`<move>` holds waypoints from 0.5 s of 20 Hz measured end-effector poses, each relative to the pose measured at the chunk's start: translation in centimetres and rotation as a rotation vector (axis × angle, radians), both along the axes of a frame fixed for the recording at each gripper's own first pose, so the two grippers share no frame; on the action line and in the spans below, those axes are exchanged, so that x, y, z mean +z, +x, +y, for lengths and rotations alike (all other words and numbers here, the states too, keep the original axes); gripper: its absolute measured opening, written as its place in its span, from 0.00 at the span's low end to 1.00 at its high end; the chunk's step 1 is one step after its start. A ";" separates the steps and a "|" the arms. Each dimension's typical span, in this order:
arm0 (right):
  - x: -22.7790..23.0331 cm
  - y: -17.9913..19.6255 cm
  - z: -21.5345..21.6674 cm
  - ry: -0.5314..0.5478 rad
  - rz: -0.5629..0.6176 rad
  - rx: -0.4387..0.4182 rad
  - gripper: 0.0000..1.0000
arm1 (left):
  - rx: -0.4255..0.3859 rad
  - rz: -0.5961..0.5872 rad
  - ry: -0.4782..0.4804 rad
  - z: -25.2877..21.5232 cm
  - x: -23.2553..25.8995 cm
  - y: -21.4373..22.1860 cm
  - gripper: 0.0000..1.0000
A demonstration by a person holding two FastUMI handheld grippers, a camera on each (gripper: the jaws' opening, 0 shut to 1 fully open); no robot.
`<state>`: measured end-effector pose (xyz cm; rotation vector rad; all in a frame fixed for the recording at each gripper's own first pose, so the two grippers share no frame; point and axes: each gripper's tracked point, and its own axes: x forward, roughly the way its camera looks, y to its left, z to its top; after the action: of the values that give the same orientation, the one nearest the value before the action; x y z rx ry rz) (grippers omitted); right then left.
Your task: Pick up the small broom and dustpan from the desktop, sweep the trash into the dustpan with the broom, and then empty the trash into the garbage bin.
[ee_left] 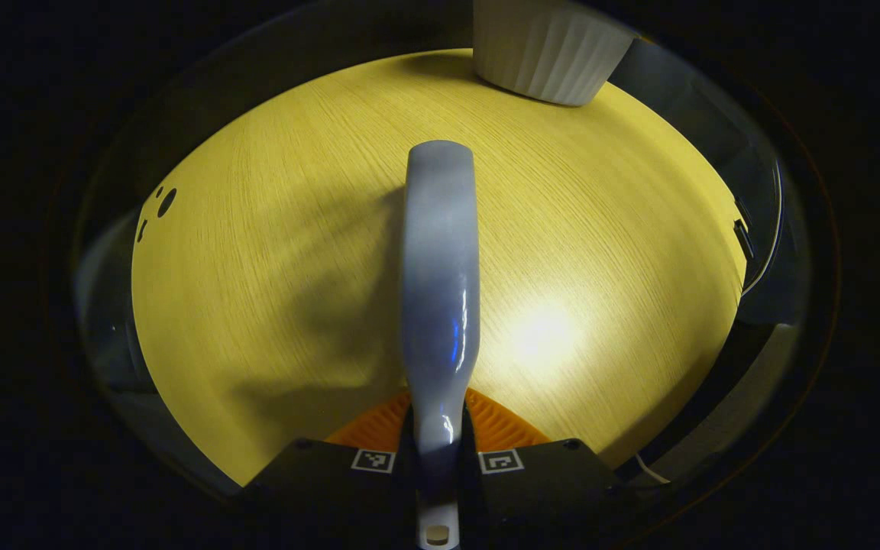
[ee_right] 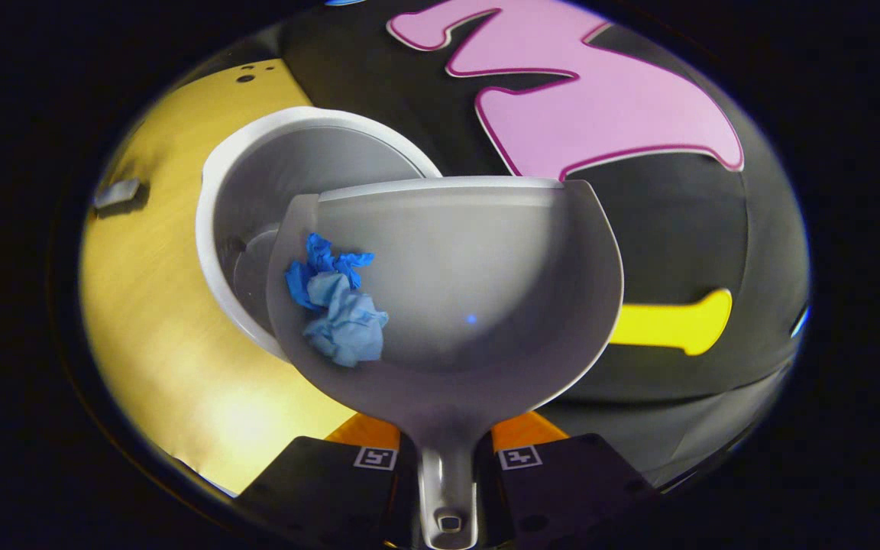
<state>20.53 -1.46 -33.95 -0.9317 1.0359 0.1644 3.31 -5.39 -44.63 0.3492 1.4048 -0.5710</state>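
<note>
In the left gripper view the broom (ee_left: 441, 275) runs from between the fingers at 6 o'clock up toward 12 over the desk (ee_left: 257, 252), and the bin (ee_left: 547, 50) stands on the desk beyond it at about 1 o'clock. In the right gripper view the dustpan (ee_right: 470, 298), its handle between the fingers at 6 o'clock, overlaps the rim of the bin (ee_right: 272, 176), which lies behind it toward 10 o'clock. The trash (ee_right: 339, 305) lies in the pan at its 9 o'clock side.

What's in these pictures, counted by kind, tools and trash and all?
Grippers: 2, left gripper, right gripper
Brooms: 1, broom
Dustpans: 1, dustpan
Garbage bins: 1, garbage bin
Crumpled blue paper, in the dustpan: 1, crumpled blue paper
Tables: 1, wooden desktop
Total: 7
</note>
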 end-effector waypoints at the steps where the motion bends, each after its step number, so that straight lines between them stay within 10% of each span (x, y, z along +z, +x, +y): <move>1: 0.2 -0.3 -0.3 -0.015 0.002 0.014 0.33 | 0.001 0.000 -0.001 0.0 0.1 -0.1 0.25; 10: 2.3 0.1 -1.8 -0.217 0.021 0.270 0.36 | -0.003 0.002 0.000 0.1 0.1 0.0 0.25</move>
<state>20.61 -3.29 -31.65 -1.2693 0.9567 0.2913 3.33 -5.25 -44.52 0.3510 1.4065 -0.5735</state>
